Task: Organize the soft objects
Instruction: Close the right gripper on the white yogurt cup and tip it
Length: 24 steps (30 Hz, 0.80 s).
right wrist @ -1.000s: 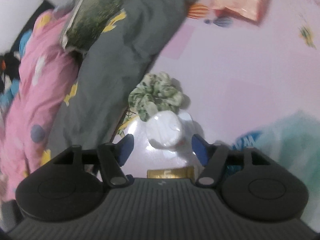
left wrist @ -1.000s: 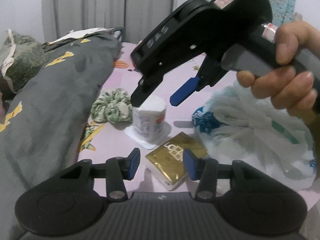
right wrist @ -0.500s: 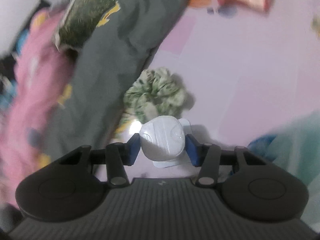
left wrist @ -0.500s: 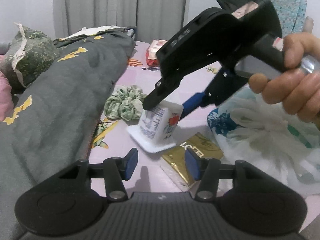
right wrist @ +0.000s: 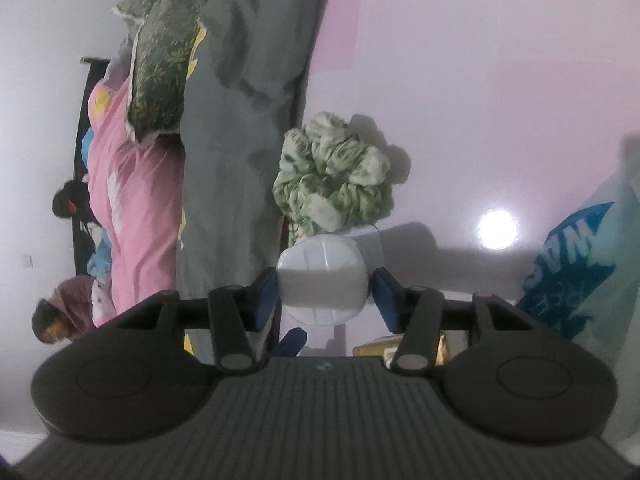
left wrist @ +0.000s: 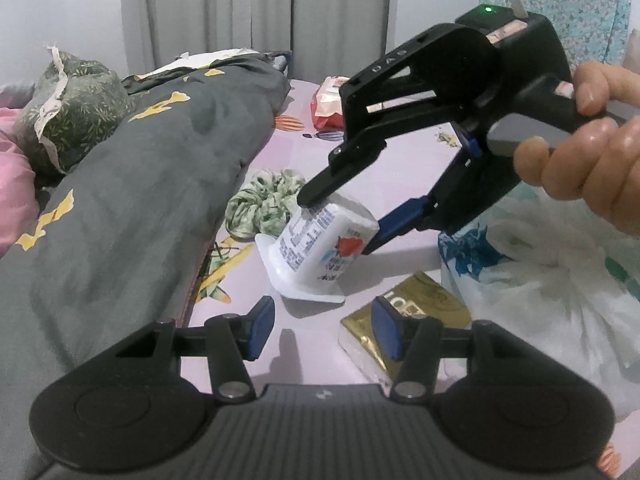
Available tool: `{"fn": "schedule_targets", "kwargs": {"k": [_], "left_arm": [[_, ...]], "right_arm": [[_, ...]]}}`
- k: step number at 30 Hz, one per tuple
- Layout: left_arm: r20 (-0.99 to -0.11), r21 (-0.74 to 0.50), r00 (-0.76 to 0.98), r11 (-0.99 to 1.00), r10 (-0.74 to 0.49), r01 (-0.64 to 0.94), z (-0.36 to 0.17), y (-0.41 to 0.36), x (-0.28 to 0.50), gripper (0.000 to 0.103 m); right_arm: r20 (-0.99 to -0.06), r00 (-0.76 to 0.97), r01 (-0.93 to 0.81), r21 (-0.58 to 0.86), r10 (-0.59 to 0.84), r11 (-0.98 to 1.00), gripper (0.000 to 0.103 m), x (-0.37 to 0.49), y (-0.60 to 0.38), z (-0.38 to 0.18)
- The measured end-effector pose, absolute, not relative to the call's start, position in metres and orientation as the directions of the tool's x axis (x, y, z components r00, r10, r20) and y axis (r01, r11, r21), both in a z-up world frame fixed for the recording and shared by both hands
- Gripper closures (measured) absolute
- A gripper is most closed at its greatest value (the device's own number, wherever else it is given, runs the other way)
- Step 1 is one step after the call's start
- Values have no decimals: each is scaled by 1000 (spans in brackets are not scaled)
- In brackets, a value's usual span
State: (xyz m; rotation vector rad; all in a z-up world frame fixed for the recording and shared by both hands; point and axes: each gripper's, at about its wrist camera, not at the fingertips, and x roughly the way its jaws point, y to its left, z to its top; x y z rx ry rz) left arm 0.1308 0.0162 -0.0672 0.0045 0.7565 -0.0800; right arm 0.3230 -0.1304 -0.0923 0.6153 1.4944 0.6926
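Pink tabletop (left wrist: 404, 168), cup (right wrist: 322, 280) between right claw (right wrist: 324, 300)

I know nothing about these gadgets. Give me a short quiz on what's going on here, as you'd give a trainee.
1. True or false: the left gripper is holding the gold tissue packet.
2. What lies just behind the yogurt cup? A) green scrunchie B) a sock C) a sponge
3. Fill in: the yogurt cup is upside down and ___ (upright or tilted).

Key
1. False. Its jaws are open and empty, and the packet lies beyond them.
2. A
3. Tilted. It leans on its rim between the jaws of the right gripper, which are opening slightly.
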Motion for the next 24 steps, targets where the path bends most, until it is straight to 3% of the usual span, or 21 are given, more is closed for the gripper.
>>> {"fn": "schedule_targets", "kwargs": {"k": [6, 8, 19, 21, 24], "left_arm": [[-702, -60, 708, 997, -77, 49, -72, 20, 143, 48], [-701, -66, 709, 997, -80, 47, -72, 20, 147, 48], [-696, -88, 711, 995, -98, 51, -73, 17, 156, 48], [-699, -80, 708, 995, -96, 56, -74, 16, 154, 48], [-701, -69, 707, 996, -92, 62, -73, 16, 150, 48]], "right_arm": [[-636, -61, 35, 769, 770, 638, 50, 327, -139, -103], [-640, -62, 52, 764, 766, 643, 43, 328, -142, -105], [-789, 46, -67, 609, 613, 790, 38, 329, -149, -88], [-794, 55, -93, 600, 606, 794, 36, 327, -149, -82], [-812, 73, -155, 564, 579, 811, 22, 323, -141, -70]]}}
